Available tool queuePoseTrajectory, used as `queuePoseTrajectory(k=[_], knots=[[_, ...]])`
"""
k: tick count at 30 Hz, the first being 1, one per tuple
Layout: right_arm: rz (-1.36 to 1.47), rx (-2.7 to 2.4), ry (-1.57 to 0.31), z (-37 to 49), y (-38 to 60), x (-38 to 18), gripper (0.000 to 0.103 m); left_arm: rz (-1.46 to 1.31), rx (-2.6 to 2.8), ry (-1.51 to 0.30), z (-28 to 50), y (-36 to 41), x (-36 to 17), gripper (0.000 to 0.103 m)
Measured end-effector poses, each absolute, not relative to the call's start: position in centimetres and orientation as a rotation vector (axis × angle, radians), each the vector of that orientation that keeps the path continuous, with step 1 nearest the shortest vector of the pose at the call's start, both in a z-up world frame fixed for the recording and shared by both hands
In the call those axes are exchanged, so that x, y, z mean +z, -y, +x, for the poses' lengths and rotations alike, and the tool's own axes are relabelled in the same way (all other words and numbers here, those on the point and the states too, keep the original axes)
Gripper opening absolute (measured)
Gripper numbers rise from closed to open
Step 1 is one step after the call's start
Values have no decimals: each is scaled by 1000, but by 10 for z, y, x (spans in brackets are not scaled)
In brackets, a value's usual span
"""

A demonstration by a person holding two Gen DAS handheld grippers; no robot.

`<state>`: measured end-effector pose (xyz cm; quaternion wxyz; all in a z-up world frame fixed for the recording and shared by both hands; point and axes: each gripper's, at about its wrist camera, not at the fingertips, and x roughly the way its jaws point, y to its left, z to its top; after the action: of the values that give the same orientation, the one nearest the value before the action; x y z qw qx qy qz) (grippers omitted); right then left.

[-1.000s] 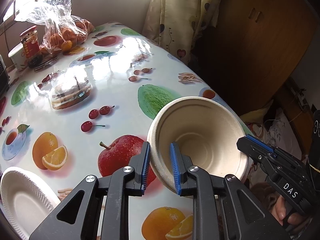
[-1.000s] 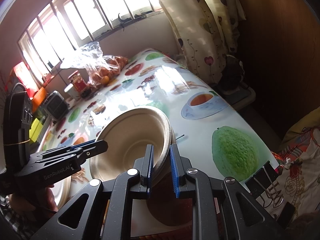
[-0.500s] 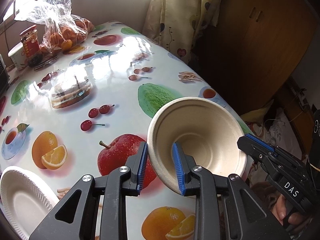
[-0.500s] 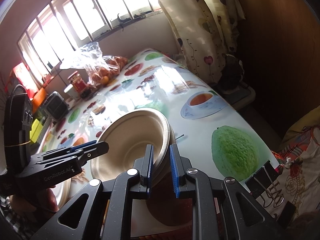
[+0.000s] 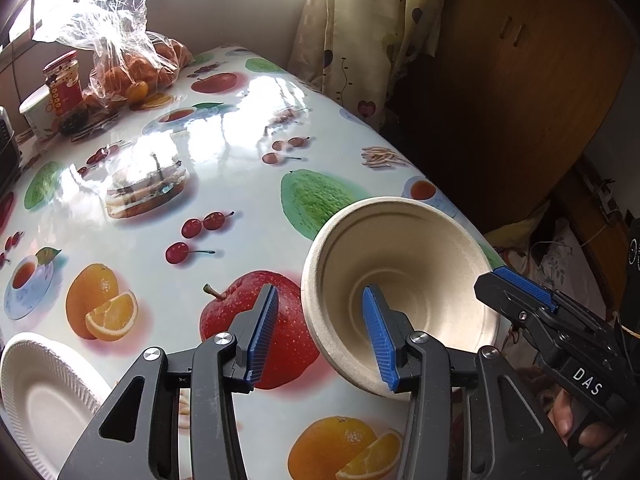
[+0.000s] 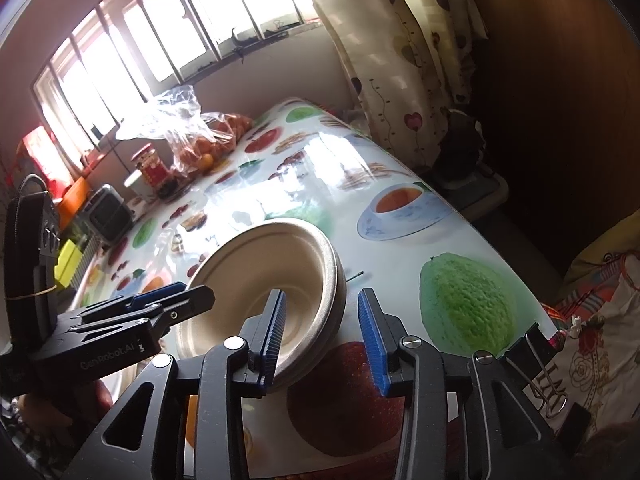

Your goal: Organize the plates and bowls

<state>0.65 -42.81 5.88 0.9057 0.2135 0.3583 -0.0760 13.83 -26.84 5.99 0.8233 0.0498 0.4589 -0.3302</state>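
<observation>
A beige pulp bowl (image 5: 404, 264) sits nested in a second one near the table's right edge; both rims show in the right wrist view (image 6: 276, 280). My left gripper (image 5: 320, 300) straddles its near rim, one pad inside and one outside. Its jaws are opening and neither pad presses on the bowl. My right gripper (image 6: 321, 300) straddles the opposite rim in the same way, its jaws also opening with a clear gap at the outer pad. Each gripper shows in the other's view: the right gripper (image 5: 504, 292) and the left gripper (image 6: 200, 294). A white ridged plate (image 5: 40, 392) lies at the near left.
The table (image 5: 240, 184) has a glossy fruit-print cloth. At its far end stand a bag of oranges (image 5: 132, 68), a red-labelled jar (image 5: 62, 84) and a white cup (image 5: 36, 112). A curtain (image 5: 360, 40) and a dark wooden cabinet (image 5: 520, 80) stand beyond the right edge.
Both grippers' jaws have spread apart off the bowl's rim. The bowl has settled a little flatter. Neither hand has shifted.
</observation>
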Motion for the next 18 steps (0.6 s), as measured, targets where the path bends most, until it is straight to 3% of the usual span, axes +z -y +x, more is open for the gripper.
queuePoseTrajectory(k=[12,18], knots=[[441,-155,-745,9,429,58,41,100,-702,-980,139,266,59,46],[422,-149,-742,10,426,58,49,52,-728,-978,137,258,62,53]])
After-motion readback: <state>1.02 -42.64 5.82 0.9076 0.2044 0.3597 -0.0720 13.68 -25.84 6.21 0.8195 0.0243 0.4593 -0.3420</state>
